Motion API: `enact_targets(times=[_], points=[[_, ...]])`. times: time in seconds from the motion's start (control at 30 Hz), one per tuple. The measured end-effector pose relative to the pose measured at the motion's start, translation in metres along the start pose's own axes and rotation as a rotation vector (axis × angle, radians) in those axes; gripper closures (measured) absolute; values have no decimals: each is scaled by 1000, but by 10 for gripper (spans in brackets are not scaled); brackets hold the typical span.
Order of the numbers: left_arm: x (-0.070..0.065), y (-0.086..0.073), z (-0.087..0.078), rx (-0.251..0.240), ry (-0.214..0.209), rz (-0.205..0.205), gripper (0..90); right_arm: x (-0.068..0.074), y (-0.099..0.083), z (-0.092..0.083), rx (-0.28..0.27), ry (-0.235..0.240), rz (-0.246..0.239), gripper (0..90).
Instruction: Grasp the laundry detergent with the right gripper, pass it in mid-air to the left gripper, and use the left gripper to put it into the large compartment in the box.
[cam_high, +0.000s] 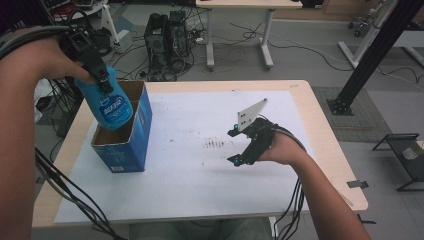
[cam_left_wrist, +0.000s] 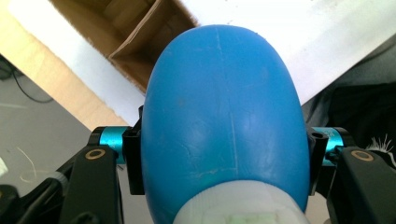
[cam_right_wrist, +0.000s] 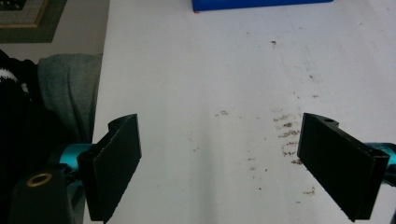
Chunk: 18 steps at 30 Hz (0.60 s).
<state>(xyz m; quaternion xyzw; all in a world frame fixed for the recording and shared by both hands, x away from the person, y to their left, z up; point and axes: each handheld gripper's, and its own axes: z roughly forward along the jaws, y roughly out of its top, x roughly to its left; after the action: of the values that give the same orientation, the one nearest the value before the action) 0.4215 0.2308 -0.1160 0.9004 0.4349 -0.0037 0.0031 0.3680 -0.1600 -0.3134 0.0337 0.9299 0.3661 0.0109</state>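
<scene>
The left tool (cam_high: 102, 80) pinches the blue bottle (cam_high: 110, 105) above the open box (cam_high: 131, 131), so lower it straight, while the right tool (cam_high: 246, 145) waits spread.

bottle (cam_left_wrist: 219, 116) cap cropped, label (cam_high: 112, 106) text unreadable

We see a lab or tech workroom: PC towers (cam_high: 167, 42) on the floor (cam_high: 300, 55) amid loose cables (cam_high: 250, 35), a bare desk (cam_high: 240, 30) behind, a black metal frame (cam_high: 372, 55) at right, and a table (cam_high: 320, 130) under a white sheet (cam_high: 190, 165).
</scene>
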Motion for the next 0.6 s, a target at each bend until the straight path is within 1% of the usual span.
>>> enact_targets(times=[0.03, 0.07, 0.1, 0.13, 0.17, 0.2, 0.23, 0.27, 0.3, 0.33, 0.37, 0.4, 0.43, 0.47, 0.5, 0.53, 0.57, 0.6], points=[[1, 0, 2, 1, 1, -11, 383, 0, 0, 1, 0, -1, 2, 127], [3, 1, 4, 10, 6, -10, 383, 0, 0, 1, 3, 1, 1, 127], [4, 2, 7, 9, 5, -19, 383, 0, 0, 2, 7, -3, 3, 127], [5, 2, 9, 17, 2, -17, 382, 0, 0, 2, 6, -1, 1, 127], [6, 3, 12, 16, -4, -24, 382, 0, 0, 3, 4, 0, 0, 127], [9, 3, 14, 23, -5, -18, 382, 0, 1, 3, 6, 0, -4, 127], [10, 3, 16, 20, -6, -21, 383, 0, 1, 3, 5, 2, -5, 127], [12, 4, 19, 31, -9, -9, 382, 1, 1, 3, 8, -3, 5, 127], [12, 4, 23, 23, -18, -26, 382, 1, 1, 3, 15, -3, -1, 127], [13, 5, 27, 24, -22, -27, 383, 1, 1, 3, 12, -2, -4, 127], [15, 5, 30, 35, -24, -14, 382, 1, 1, 3, 14, 2, -1, 127], [16, 5, 35, 24, -28, -28, 382, 0, 1, 4, 11, 1, -11, 127], [17, 6, 39, 28, -30, -31, 382, 1, 1, 4, 13, -3, -3, 127], [19, 7, 42, 41, -33, -16, 382, 2, 1, 4, 20, 4, 9, 127], [18, 7, 47, 38, -36, -18, 382, 2, 0, 5, 17, 6, 5, 127], [19, 8, 52, 38, -31, -8, 382, 3, 1, 5, 18, 1, 11, 127], [20, 8, 56, 42, -38, -9, 382, 3, 0, 5, 20, 2, 12, 127], [21, 8, 60, 48, -40, 3, 382, 2, 0, 6, 17, 5, 10, 127]])
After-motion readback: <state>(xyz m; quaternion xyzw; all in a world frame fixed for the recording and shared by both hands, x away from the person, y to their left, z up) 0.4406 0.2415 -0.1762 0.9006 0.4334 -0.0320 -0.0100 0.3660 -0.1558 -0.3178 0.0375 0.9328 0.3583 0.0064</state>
